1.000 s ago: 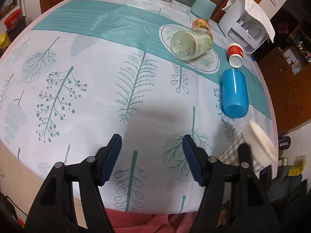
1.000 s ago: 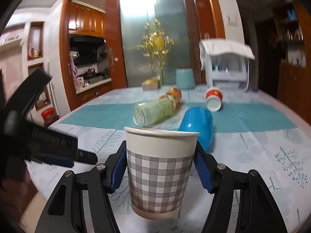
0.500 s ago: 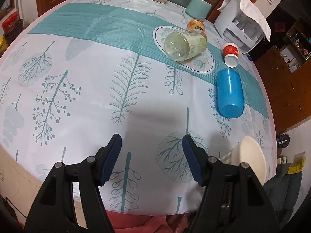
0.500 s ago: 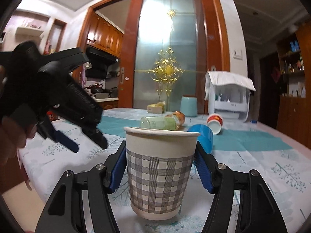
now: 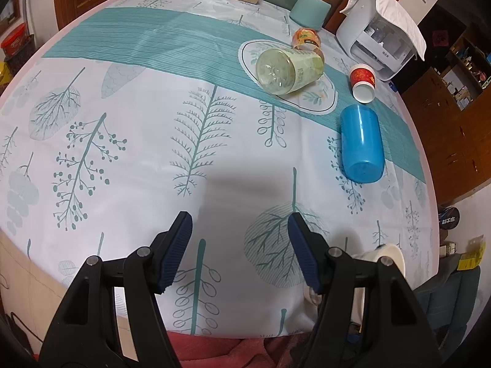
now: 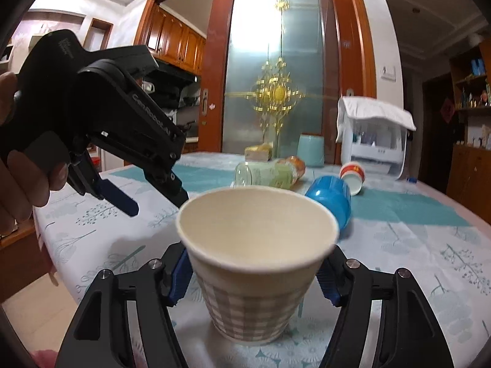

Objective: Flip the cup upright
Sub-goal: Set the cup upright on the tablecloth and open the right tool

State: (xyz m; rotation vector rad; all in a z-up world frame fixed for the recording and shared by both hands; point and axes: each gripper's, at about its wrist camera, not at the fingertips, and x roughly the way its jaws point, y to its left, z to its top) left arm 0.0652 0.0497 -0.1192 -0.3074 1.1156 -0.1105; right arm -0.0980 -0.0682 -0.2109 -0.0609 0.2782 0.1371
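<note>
Left wrist view: the left tongs [image 5: 239,245] are seen spread wide, nothing between the blue pads [image 5: 176,253], and are held above the near part of the table [image 5: 138,128], which is covered by a leaf-printed cloth. The near table edge runs just below the tongs. A broad stretch of bare cloth lies ahead and to the left. Toward the far right, four items are noted lying on their sides: a clear bottle [image 5: 290,70], an orange-labelled jar [image 5: 307,38] touching it behind, a red-and-white paper cup [image 5: 363,82], and a blue cup [image 5: 362,147] nearer the right edge. An upturned teal container [image 5: 310,9] and a white appliance [image 5: 380,46] stand at the far rim. Only the white rim of the checked paper cup [image 5: 391,256] is visible, behind the right-hand finger, close to the table's near right edge.

Right wrist view: the right tongs [image 6: 256,276] are seen pinching the checked paper cup [image 6: 254,263] on both sides below its rim. The cup is held mouth upward, tilted slightly toward the camera; whether its base touches the cloth cannot be told. The left tongs [image 6: 135,190] are seen at upper left, gripped by a hand [image 6: 21,181], well apart from the cup. The blue cup [image 6: 330,197] lies just behind and right of the checked cup's rim, with the bottle [image 6: 264,174] and red-and-white cup [image 6: 353,176] farther back. Open cloth is noted to the right.
</note>
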